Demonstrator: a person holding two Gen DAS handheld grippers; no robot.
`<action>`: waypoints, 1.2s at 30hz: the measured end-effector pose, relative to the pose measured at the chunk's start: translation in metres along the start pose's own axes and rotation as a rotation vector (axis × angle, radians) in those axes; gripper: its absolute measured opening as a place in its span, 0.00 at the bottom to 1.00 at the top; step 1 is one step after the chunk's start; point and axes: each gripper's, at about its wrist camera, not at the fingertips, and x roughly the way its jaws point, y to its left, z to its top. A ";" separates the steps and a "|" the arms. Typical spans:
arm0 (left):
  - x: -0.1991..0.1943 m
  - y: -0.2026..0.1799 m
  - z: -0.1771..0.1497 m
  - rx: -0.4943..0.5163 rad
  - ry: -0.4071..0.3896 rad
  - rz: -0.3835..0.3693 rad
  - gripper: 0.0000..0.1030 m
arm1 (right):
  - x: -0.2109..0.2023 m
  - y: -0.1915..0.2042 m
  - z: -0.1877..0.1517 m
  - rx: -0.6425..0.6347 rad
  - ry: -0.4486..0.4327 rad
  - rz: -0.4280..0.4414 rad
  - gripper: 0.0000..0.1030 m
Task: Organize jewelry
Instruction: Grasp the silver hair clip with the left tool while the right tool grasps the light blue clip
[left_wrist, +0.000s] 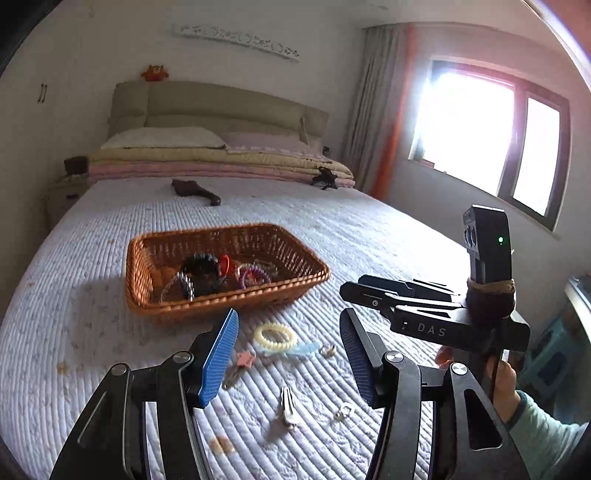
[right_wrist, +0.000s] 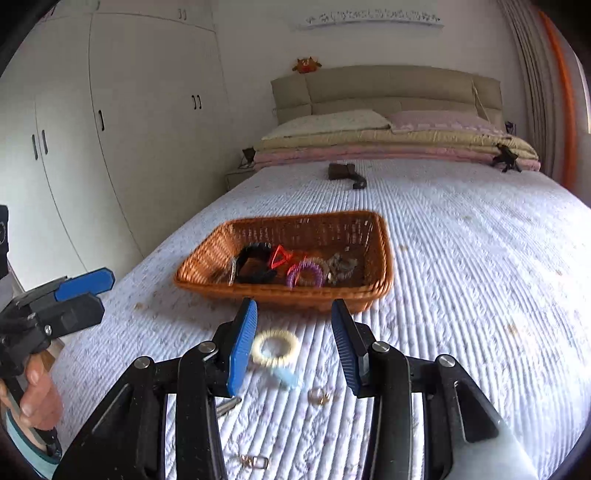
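The left tool (left_wrist: 288, 354) hangs wide open and empty over the bed (left_wrist: 369, 236), with the wicker basket (left_wrist: 140, 266) of hair ties ahead and to its left, and a cream coil hair tie (left_wrist: 275, 335) between its fingertips. Nearer it lie a silver clip (left_wrist: 287, 406) and a small ring (left_wrist: 343, 410). The right tool (right_wrist: 293, 343) also gapes open, empty, with the same tie ahead.

I read "DAS" in white letters on black body of right gripper (left_wrist: 360, 291), at my three o'clock.
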 end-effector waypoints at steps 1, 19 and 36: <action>0.008 0.001 -0.011 -0.013 0.027 0.004 0.57 | 0.005 0.001 -0.005 -0.001 0.014 0.003 0.44; 0.087 0.001 -0.070 -0.007 0.314 0.048 0.55 | 0.080 0.008 -0.037 -0.054 0.260 0.022 0.43; 0.082 -0.005 -0.078 0.032 0.312 0.082 0.38 | 0.087 0.029 -0.047 -0.128 0.320 0.041 0.33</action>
